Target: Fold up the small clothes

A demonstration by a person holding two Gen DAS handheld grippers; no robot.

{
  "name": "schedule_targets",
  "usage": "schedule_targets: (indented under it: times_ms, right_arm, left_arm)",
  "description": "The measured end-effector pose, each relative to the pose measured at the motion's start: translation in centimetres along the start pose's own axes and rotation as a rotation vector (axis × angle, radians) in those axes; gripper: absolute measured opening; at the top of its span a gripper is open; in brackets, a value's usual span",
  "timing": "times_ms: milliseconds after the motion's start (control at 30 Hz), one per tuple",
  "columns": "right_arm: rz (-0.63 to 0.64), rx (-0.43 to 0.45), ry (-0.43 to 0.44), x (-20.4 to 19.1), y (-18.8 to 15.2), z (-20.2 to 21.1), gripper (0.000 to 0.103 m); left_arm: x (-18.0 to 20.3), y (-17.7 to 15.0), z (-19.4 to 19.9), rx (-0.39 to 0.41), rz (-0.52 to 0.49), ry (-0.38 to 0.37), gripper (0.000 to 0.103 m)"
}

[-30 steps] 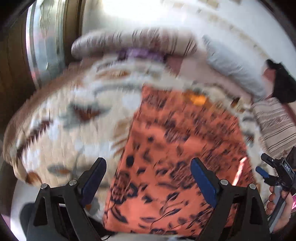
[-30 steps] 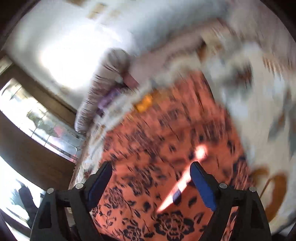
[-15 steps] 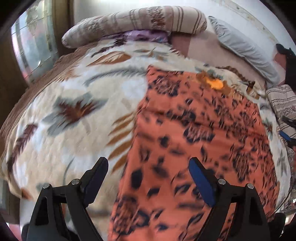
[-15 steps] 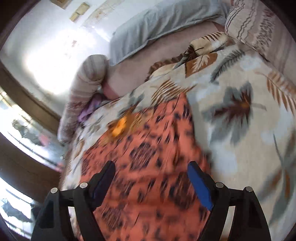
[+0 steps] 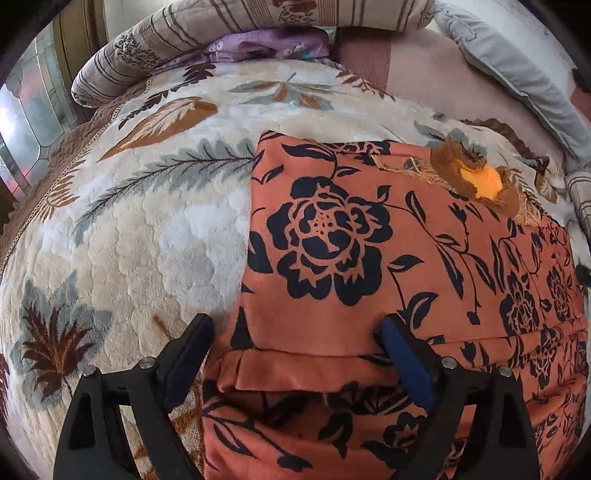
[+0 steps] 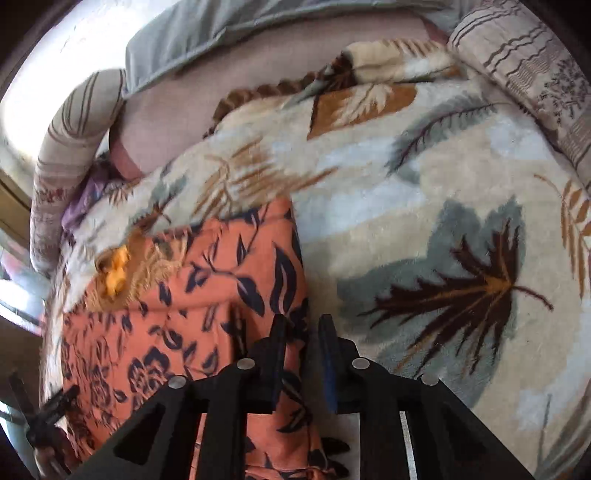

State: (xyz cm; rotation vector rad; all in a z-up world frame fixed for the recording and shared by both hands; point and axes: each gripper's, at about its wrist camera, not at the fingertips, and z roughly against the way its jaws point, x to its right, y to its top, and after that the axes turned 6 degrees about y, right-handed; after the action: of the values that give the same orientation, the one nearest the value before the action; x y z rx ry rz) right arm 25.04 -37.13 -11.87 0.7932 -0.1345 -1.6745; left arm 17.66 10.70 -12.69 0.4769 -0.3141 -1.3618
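Note:
An orange garment with a dark flower print lies flat on the leaf-patterned blanket. Its near edge is folded over in a band. My left gripper is open low over the garment's near left corner, one finger over the blanket and the other over the cloth. In the right wrist view the garment ends at its right edge under my right gripper. Those jaws are closing, with that edge of the cloth between them and a narrow gap still showing. A brown-and-yellow patch sits at the garment's far edge.
A striped bolster and a purple cloth lie at the head of the bed, with a grey pillow to the right. Another striped cushion borders the blanket. A glass pane stands at the left.
Both grippers have dropped closer to the near end of the garment. The right gripper slid to the garment's right edge and its jaws went from wide to nearly together. The left jaws stayed wide.

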Motion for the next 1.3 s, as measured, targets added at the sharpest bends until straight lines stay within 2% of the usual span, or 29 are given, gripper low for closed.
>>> schedule_targets:
  times_ms: [33, 67, 100, 133, 167, 200, 233, 267, 300, 333, 400, 433, 500, 533, 567, 600, 633, 700, 733, 833, 933, 1033, 1167, 1300]
  right_arm:
    - [-0.002, 0.062, -0.006, -0.3, 0.6, 0.9, 0.03]
    - [-0.018, 0.103, 0.011, -0.7, 1.2, 1.4, 0.048]
    - [-0.04, 0.127, 0.062, -1.4, 1.6, 1.5, 0.071]
    - [-0.048, 0.13, 0.169, -2.1, 2.3, 1.1, 0.075]
    - [-0.03, 0.114, 0.238, -2.8, 2.5, 0.3, 0.074]
    - [-0.013, 0.063, 0.236, -3.2, 2.6, -1.1, 0.073]
    - [-0.031, -0.009, 0.176, -2.7, 2.6, -3.2, 0.072]
    - [-0.093, -0.043, 0.137, -1.2, 2.3, -4.8, 0.057]
    - [-0.135, 0.012, 0.137, -0.3, 2.2, -4.2, 0.052]
    - [-0.154, 0.067, 0.144, -0.3, 2.1, -2.7, 0.053]
    - [-0.114, 0.143, 0.122, -1.4, 1.7, 0.1, 0.067]
    - [-0.088, 0.168, 0.128, -2.1, 1.2, 1.5, 0.067]
    - [-0.037, 0.174, 0.197, -3.3, -0.2, 3.8, 0.068]
    - [-0.01, 0.169, 0.211, -4.0, -1.3, 4.6, 0.068]
    - [0.007, 0.16, 0.216, -4.7, -2.5, 5.4, 0.068]
    - [0.021, 0.141, 0.231, -5.0, -3.8, 6.2, 0.068]
    - [0.029, 0.124, 0.239, -5.1, -4.9, 6.5, 0.068]
    - [0.043, 0.086, 0.236, -5.9, -6.9, 6.6, 0.068]
    - [0.061, 0.061, 0.234, -6.3, -8.0, 6.8, 0.068]
    - [0.081, 0.058, 0.126, -7.1, -10.1, 7.5, 0.068]
    - [0.094, 0.064, 0.006, -7.5, -11.2, 8.7, 0.071]
    - [0.137, 0.101, -0.092, -8.5, -12.3, 11.0, 0.071]
    - [0.191, 0.158, -0.155, -10.4, -13.6, 14.2, 0.074]
    - [0.243, 0.207, -0.206, -12.6, -15.2, 17.3, 0.075]
  left_arm:
    - [0.0, 0.0, 0.0, 0.001, -0.005, -0.001, 0.093]
    - [0.1, -0.1, 0.0, 0.003, -0.008, -0.002, 0.093]
    - [0.1, -0.1, 0.0, 0.003, -0.012, -0.003, 0.093]
    - [0.1, -0.2, 0.0, 0.005, -0.015, -0.004, 0.093]
    - [0.2, -0.2, 0.0, 0.006, -0.018, -0.006, 0.093]
    - [0.2, -0.1, 0.0, 0.003, -0.019, -0.01, 0.093]
    - [0.1, 0.0, 0.2, -0.007, -0.015, -0.017, 0.093]
    - [0.0, 0.4, 0.4, -0.009, -0.01, -0.029, 0.092]
    - [-0.4, 1.1, 1.0, 0.012, -0.003, -0.044, 0.092]
    - [-0.8, 1.7, 1.9, 0.053, 0.005, -0.054, 0.092]
    - [-1.8, 3.7, 2.9, 0.127, 0.029, -0.054, 0.092]
    - [-2.3, 4.9, 2.6, 0.129, 0.046, -0.062, 0.092]
    - [-3.4, 7.3, -0.1, 0.069, 0.111, -0.107, 0.092]
    - [-3.8, 8.1, -2.3, 0.009, 0.132, -0.117, 0.089]
    - [-4.1, 8.5, -4.9, -0.08, 0.148, -0.098, 0.073]
    - [-4.4, 8.4, -5.7, -0.076, 0.166, -0.095, 0.074]
    - [-4.2, 8.7, -4.9, -0.028, 0.156, -0.074, 0.074]
    - [-3.3, 8.8, -3.3, -0.008, 0.098, 0.016, 0.073]
    - [-3.3, 8.5, -2.2, 0.009, 0.101, 0.025, 0.073]
    - [-3.7, 6.5, 2.5, 0.089, 0.09, -0.031, 0.073]
    - [-3.7, 3.0, 7.3, 0.151, 0.031, -0.023, 0.073]
    - [-4.0, -0.7, 11.1, 0.173, 0.016, -0.037, 0.075]
    - [-4.3, -6.0, 15.7, 0.209, 0.017, -0.053, 0.082]
    - [-3.8, -9.9, 18.3, 0.208, -0.011, -0.07, 0.085]
